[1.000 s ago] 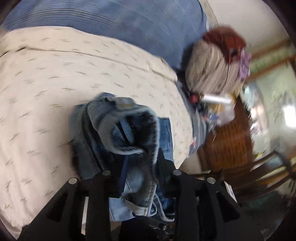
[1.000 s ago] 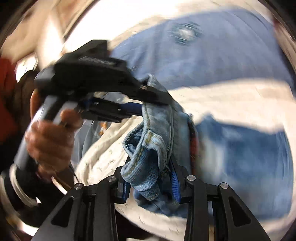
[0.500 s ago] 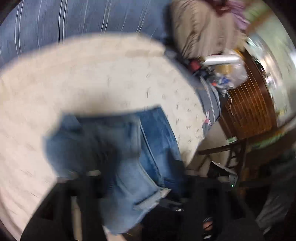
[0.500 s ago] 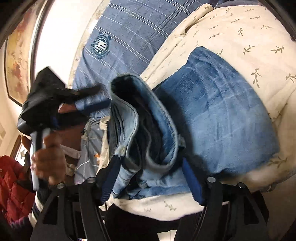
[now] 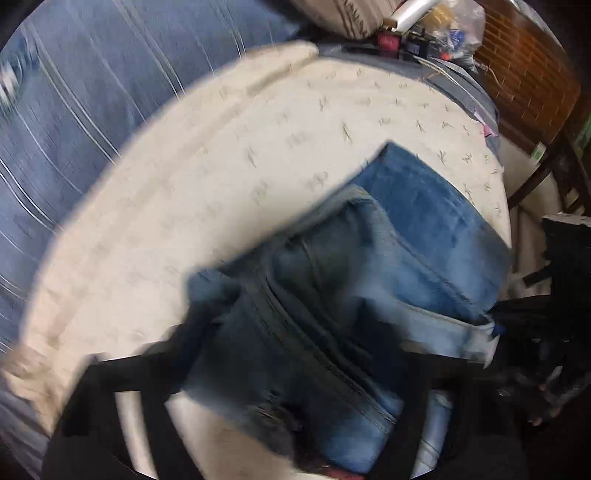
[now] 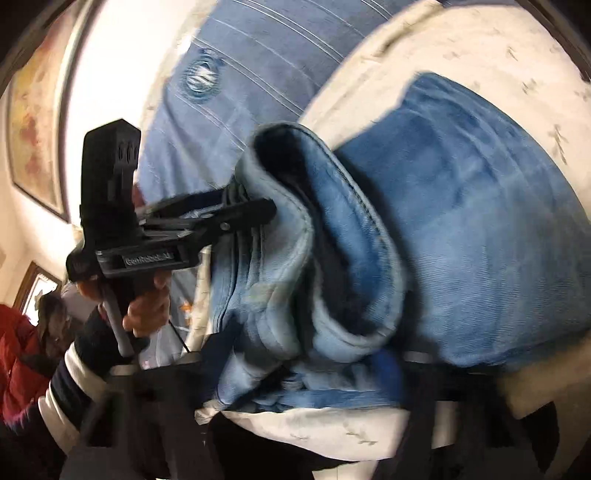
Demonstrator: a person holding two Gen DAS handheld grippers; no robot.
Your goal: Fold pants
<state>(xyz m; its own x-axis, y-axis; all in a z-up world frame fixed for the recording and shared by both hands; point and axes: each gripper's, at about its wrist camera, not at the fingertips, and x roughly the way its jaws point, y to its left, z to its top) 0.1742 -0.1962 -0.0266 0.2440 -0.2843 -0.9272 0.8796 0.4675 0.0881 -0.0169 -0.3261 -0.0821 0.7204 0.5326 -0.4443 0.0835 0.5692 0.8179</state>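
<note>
Since the earlier frames, the jeans (image 5: 369,295) have come down from hanging upright between the two tools and now lie lower over the cream quilt (image 5: 221,177), with more of the flat folded leg showing beyond the bunched waist end.

Left tongs (image 5: 288,387) are clenched on the thick, dark-washed fold of the jeans; the denim fills the gap between the blurred black fingers. Seen from the right wrist, the left tongs (image 6: 258,214) pinch the pale rolled edge of the jeans (image 6: 369,258) from the side, a bare hand (image 6: 147,302) gripping the handle below.

Right tongs (image 6: 303,369) are also clenched on the jeans, their blue pads pressed against the light, layered hem at the near edge of the quilt (image 6: 480,55).

Most of the jeans rest on the quilt, near its front corner. Behind the quilt lies a blue striped cover (image 5: 110,92). Past the quilt's far corner sit a beige pillow (image 5: 351,18) and some cluttered small items, with a wooden chair (image 5: 546,173) to the side.
</note>
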